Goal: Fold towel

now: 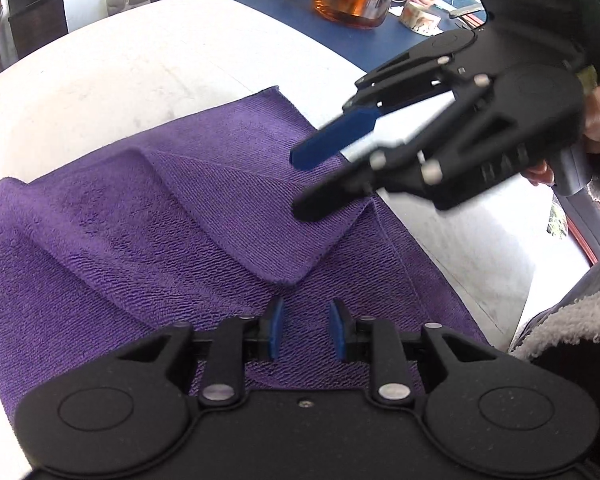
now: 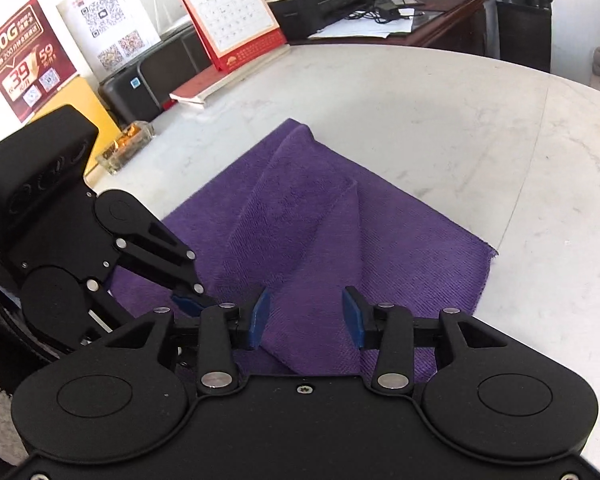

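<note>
Purple towel (image 1: 112, 240) lies on the white tabletop (image 1: 140, 80), one corner flap folded over; your right tongs (image 1: 300, 182) hang part-open and empty above it, your left tongs (image 1: 306, 330) narrow, gripping nothing; square the flap's edges before pressing flat.

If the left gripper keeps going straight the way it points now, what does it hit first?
Most likely the purple towel: the left gripper points down at the folded-over flap just ahead of its open fingertips. Nothing lies between them. The right gripper hovers farther ahead and higher, probably clear of that line, though depth is hard to judge.
</note>
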### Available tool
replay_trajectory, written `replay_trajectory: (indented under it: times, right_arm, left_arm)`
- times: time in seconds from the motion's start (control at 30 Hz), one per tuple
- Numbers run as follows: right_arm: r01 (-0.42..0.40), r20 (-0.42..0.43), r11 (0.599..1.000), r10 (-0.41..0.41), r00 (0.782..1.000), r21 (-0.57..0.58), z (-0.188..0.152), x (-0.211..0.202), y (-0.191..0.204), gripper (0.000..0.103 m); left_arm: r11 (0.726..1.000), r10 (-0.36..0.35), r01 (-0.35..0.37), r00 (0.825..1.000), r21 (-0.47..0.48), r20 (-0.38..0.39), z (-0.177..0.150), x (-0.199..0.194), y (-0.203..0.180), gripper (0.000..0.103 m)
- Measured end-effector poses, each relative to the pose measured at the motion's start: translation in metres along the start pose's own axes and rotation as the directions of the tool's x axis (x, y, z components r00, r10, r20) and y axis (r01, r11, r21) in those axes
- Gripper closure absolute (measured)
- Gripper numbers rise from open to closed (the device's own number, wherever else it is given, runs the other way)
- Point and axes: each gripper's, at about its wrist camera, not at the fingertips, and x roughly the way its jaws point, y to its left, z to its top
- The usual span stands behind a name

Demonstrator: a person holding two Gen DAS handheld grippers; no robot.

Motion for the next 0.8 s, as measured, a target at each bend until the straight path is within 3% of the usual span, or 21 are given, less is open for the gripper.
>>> replay_trajectory:
  times: [0.17,0.3,0.57,0.7,0.73,0.8]
  right_arm:
    - [0.001,-0.045,0.98,-0.01,0.999,-0.198,-0.005,0.008,0.024,0.064]
    - [0.037,-0.088,0.939,-0.071,0.994,-0.342,-0.012,0.022,0.041,0.064]
    - [0.066,-0.081,0.876,-0.118,0.99,-0.478,-0.015,0.042,0.055,0.066]
    - [0.095,-0.063,0.875,-0.142,0.988,-0.475,-0.009,0.044,0.055,0.08]
    - [0.114,-0.052,0.876,-0.156,0.986,-0.469,-0.007,0.043,0.054,0.09]
    - [0.139,-0.044,0.883,-0.177,0.983,-0.449,-0.003,0.042,0.05,0.097]
  left_arm:
    - [1.0,0.01,-0.01,1.0,-0.016,0.005,-0.001,0.007,-0.007,0.077]
    - [0.999,0.02,-0.02,1.0,-0.029,0.004,0.0,0.013,-0.013,0.077]
    - [0.998,0.035,-0.035,0.999,-0.042,-0.002,-0.001,0.022,-0.024,0.076]
    - [0.998,0.041,-0.041,0.999,-0.047,-0.001,-0.002,0.028,-0.031,0.076]
    - [0.998,0.042,-0.042,0.999,-0.048,0.0,-0.002,0.03,-0.032,0.076]
    - [0.998,0.043,-0.042,0.999,-0.052,0.002,-0.002,0.033,-0.035,0.076]
